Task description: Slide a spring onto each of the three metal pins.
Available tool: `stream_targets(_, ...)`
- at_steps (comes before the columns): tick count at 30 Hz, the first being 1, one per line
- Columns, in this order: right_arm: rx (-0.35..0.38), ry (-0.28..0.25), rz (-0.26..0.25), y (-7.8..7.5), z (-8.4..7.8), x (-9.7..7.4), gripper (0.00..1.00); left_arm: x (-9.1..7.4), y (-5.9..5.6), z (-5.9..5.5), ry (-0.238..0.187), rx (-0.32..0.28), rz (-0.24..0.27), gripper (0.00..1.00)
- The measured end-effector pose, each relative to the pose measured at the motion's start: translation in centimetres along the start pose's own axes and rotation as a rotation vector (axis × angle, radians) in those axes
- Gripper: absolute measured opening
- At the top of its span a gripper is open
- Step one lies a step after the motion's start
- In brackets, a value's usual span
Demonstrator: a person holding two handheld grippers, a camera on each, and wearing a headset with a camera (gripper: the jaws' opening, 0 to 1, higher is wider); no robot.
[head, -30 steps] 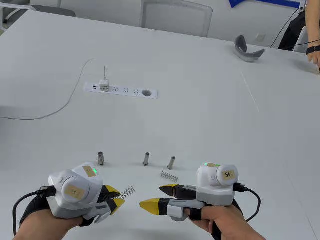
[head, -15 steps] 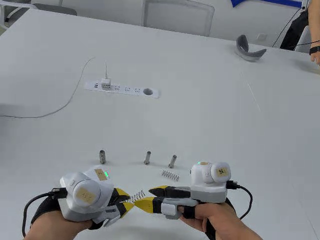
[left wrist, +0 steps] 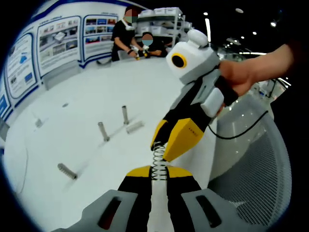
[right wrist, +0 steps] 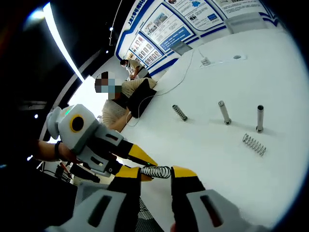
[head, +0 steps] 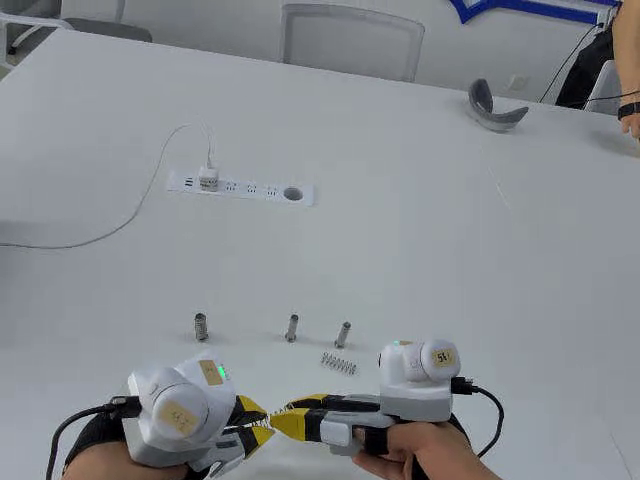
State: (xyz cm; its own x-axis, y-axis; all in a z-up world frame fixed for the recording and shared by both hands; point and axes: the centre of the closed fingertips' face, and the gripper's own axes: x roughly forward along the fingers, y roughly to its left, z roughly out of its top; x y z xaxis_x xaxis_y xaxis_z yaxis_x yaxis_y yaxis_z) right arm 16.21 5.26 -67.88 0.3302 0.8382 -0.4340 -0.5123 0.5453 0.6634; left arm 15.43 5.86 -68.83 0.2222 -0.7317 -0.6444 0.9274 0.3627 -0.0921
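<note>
White table (head: 420, 230) beneath; spring (left wrist: 158, 157) clamped endwise by left gripper (left wrist: 158, 173) is straddled by right gripper (right wrist: 155, 173), whose grip cannot be told

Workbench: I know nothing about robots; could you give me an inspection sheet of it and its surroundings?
Surface: white table.
Job's things: left pin carries fitted spring; middle pin, right pin bare; loose spring lies near right pin; held spring bridges the grippers.
Clutter: power strip with charger; grey band at far edge.
Grippers: left gripper shut on held spring; right gripper jaws astride its other end, grip unclear.
Cables: white cable from charger; black lead behind right gripper.
Surroundings: chair behind table; people and posters beyond.
</note>
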Motion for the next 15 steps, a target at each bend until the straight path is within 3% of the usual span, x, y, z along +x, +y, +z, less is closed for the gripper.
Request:
stream_targets(8, -0.001, 0.016, 0.018, 0.5, 0.3, -0.1, 0.2, -0.1, -0.2, -0.1, 0.009, 0.021, -0.019, 0.1)
stream_targets(15, -0.061, 0.051, 0.022, 1.1, 0.5, 0.2, 0.16, -0.3, -0.2, -0.2, 0.008, 0.039, -0.018, 0.1)
